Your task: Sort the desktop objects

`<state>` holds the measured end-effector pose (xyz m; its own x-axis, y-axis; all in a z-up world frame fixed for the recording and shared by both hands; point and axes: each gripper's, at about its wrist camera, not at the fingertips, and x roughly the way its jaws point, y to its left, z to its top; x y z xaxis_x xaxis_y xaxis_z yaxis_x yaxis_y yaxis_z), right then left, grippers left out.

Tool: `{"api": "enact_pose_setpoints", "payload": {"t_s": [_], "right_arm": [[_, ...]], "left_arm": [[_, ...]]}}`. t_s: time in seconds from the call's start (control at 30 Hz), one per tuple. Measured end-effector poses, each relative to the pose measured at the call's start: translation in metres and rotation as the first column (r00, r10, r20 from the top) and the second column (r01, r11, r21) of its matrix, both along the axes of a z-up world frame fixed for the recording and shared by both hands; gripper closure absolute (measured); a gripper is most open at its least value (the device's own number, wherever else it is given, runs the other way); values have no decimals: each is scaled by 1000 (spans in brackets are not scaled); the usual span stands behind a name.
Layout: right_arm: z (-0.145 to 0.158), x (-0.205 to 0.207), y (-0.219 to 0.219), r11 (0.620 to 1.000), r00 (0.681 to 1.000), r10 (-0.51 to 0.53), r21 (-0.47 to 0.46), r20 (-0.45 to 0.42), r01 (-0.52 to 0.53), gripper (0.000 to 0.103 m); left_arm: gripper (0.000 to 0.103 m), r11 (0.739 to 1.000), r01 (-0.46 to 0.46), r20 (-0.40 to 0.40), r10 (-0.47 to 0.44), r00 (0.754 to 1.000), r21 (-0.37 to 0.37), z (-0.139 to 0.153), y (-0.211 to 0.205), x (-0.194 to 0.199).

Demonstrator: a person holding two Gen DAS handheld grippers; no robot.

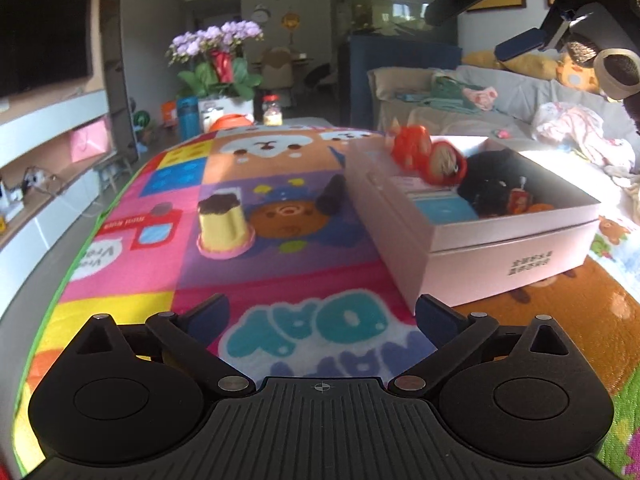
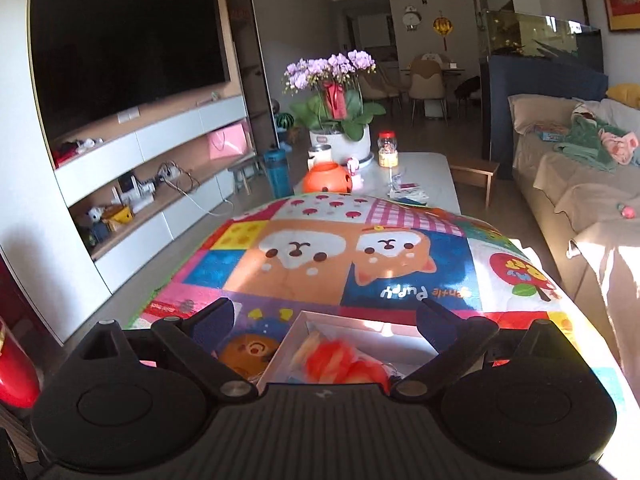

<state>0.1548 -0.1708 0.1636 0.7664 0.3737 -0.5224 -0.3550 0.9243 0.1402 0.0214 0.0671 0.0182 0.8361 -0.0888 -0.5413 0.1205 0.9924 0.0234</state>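
Red toy [image 1: 428,156] blurred over box [image 1: 512,240] — pudding toy [image 1: 224,226] upright.

Home living room. Big dark TV [image 2: 128,52] on wall above white-and-wood media shelves [image 2: 160,184] holding toys, cables. Sofa [image 2: 568,184] along one side, strewn with clothes and cushions. Potted purple orchids [image 2: 332,92] on low coffee table [image 2: 432,184]. Bright cartoon play mat [image 2: 320,256] spread in foreground. Dining chairs [image 2: 428,80], wall clock [image 2: 412,18], fish tank [image 2: 536,36] at far end.

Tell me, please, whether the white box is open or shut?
Open: the white box has no lid on, and toys lie visible inside.
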Motion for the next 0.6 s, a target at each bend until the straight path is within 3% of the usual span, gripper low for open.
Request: {"api": "enact_pose_setpoints", "payload": {"t_s": [0.17,0.3,0.33,0.37,0.43,0.5,0.6], "right_arm": [[0,30,34,997,999,8,-78,-52,-12,5],[-12,75,79,993,986,27,-112,-167,-46,7],[-18,89,91,992,980,18,-117,-200,-42,17],[-23,102,100,991,973,9,-127,-229,-39,39],[-44,134,122,985,949,5,-164,-315,-60,58],[-66,158,136,977,928,-32,-207,-371,-49,59],[-94,178,146,962,902,-77,-271,-424,-45,73]], "left_arm": [[0,999,-7,-5,7,1000,-46,-1,5,-1],[0,999,-6,-11,5,1000,-45,-2,4,0],[0,999,-6,-12,6,1000,-50,-3,5,0],[0,998,-7,-13,6,1000,-58,-3,6,0],[0,997,-10,-17,9,1000,-81,-3,9,0],[0,994,-25,-26,22,999,-103,-3,13,1],[0,991,-41,-42,36,998,-127,-4,17,3]]}}
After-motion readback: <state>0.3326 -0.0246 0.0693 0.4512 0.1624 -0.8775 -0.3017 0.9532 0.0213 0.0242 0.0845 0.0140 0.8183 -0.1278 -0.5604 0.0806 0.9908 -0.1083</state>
